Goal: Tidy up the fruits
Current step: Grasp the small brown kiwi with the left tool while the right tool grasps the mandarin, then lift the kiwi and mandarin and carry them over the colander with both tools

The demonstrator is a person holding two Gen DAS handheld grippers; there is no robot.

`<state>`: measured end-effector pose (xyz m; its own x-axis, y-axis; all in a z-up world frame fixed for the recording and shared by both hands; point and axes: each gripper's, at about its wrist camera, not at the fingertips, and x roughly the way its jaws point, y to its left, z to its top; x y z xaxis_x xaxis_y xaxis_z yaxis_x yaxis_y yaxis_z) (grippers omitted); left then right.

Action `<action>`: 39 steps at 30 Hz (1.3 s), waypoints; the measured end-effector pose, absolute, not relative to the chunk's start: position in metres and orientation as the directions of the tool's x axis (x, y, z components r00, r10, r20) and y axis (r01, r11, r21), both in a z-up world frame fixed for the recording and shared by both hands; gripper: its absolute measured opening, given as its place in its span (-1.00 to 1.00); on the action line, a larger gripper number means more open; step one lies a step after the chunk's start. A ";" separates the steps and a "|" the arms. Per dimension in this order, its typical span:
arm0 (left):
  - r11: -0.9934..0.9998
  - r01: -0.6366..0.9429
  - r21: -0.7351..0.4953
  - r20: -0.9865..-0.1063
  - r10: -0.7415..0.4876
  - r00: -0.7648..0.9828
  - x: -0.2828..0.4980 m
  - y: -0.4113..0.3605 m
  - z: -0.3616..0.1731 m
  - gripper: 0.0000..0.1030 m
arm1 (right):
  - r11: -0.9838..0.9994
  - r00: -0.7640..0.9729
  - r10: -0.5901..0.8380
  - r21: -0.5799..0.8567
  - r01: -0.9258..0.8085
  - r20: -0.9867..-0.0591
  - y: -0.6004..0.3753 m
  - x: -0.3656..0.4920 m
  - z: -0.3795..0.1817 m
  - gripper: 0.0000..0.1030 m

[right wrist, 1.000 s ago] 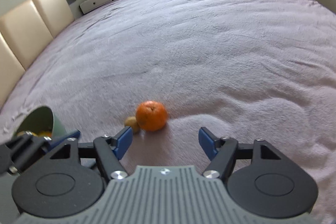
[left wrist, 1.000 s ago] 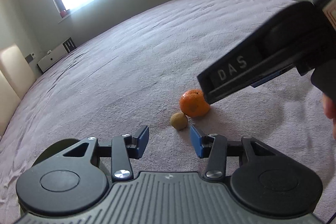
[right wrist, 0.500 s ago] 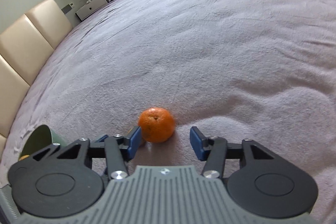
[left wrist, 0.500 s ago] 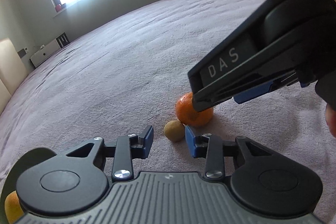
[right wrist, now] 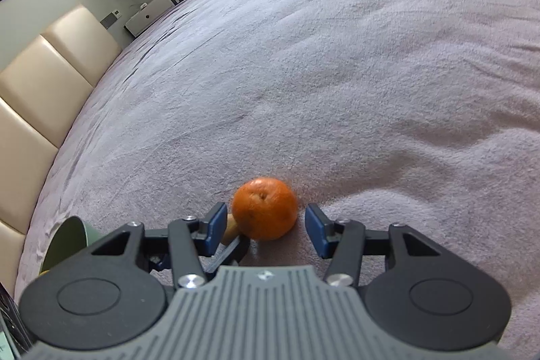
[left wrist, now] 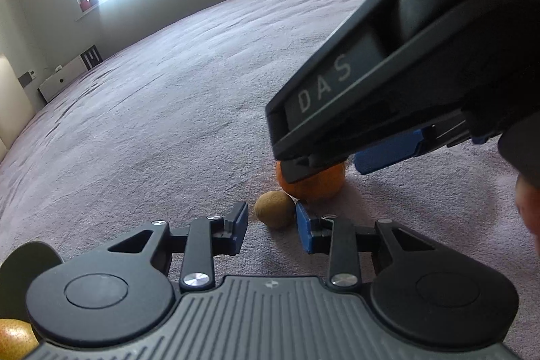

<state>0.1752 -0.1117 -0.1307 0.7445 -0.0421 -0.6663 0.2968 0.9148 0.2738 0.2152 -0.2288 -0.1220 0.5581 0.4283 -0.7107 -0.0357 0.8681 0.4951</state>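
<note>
On the mauve bedspread point(right wrist: 371, 56) a small brown kiwi point(left wrist: 273, 208) lies touching an orange point(right wrist: 265, 213). My left gripper point(left wrist: 271, 226) is low over the cover, its jaws closing. The kiwi sits between its blue fingertips, with a thin gap still showing on the left side. My right gripper point(right wrist: 265, 218) straddles the orange, and narrow gaps show at both pads. In the left wrist view the right gripper point(left wrist: 330, 162) comes in from the upper right and covers the top of the orange point(left wrist: 314, 184). The kiwi point(right wrist: 230, 230) peeks out behind the right gripper's left pad.
A dark green bowl point(right wrist: 67, 242) stands at the near left with a yellow-orange fruit point(left wrist: 13, 339) in it. Beige headboard panels point(right wrist: 44, 90) line the left side. A person's hand point(left wrist: 530, 208) shows at the right edge. The cover stretches far ahead.
Both grippers came down and forward onto the two fruits, and both sets of jaws narrowed. The kiwi now sits between the left tips and the orange between the right tips.
</note>
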 end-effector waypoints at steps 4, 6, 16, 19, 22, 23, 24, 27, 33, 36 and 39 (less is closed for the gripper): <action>0.913 0.303 0.274 -0.672 -0.044 0.740 0.178 -0.111 -0.135 -0.27 | 0.858 0.549 0.441 0.513 -0.026 -0.710 -0.227 0.219 -0.128 -0.03; 0.914 0.304 0.268 -0.673 -0.048 0.738 0.180 -0.111 -0.135 -0.27 | 0.853 0.549 0.448 0.522 -0.025 -0.706 -0.229 0.222 -0.129 -0.03; 0.923 0.307 0.232 -0.686 -0.068 0.724 0.186 -0.105 -0.133 -0.39 | 0.857 0.545 0.441 0.516 -0.018 -0.713 -0.229 0.225 -0.133 -0.12; 0.927 0.303 0.219 -0.691 -0.072 0.719 0.188 -0.101 -0.132 -0.40 | 0.859 0.545 0.438 0.512 -0.017 -0.715 -0.229 0.225 -0.133 -0.13; 0.933 0.297 0.202 -0.699 -0.075 0.712 0.190 -0.098 -0.128 -0.40 | 0.862 0.543 0.434 0.507 -0.017 -0.719 -0.226 0.225 -0.130 -0.14; 0.935 0.294 0.197 -0.700 -0.076 0.710 0.192 -0.097 -0.127 -0.40 | 0.862 0.544 0.434 0.507 -0.016 -0.719 -0.226 0.226 -0.129 -0.15; 0.936 0.292 0.195 -0.702 -0.075 0.709 0.192 -0.096 -0.125 -0.41 | 0.860 0.545 0.434 0.510 -0.014 -0.718 -0.227 0.226 -0.128 -0.15; 0.937 0.286 0.201 -0.701 -0.066 0.710 0.193 -0.094 -0.120 -0.41 | 0.862 0.544 0.428 0.506 -0.007 -0.722 -0.229 0.225 -0.124 -0.16; 0.942 0.269 0.200 -0.697 -0.056 0.714 0.182 -0.094 -0.102 -0.41 | 0.870 0.565 0.407 0.493 -0.001 -0.718 -0.233 0.218 -0.106 -0.16; 0.941 0.264 0.211 -0.689 -0.048 0.723 0.173 -0.092 -0.088 -0.41 | 0.875 0.577 0.399 0.484 -0.006 -0.713 -0.232 0.211 -0.095 -0.16; 0.950 0.245 0.196 -0.683 -0.047 0.729 0.163 -0.088 -0.074 -0.41 | 0.883 0.591 0.389 0.469 -0.021 -0.706 -0.231 0.202 -0.081 -0.16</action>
<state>0.1634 -0.0879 -0.0739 0.7285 -0.0466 -0.6834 0.2446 0.9496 0.1960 0.2020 -0.2309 -0.0808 0.5911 0.3894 -0.7064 -0.0213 0.8830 0.4690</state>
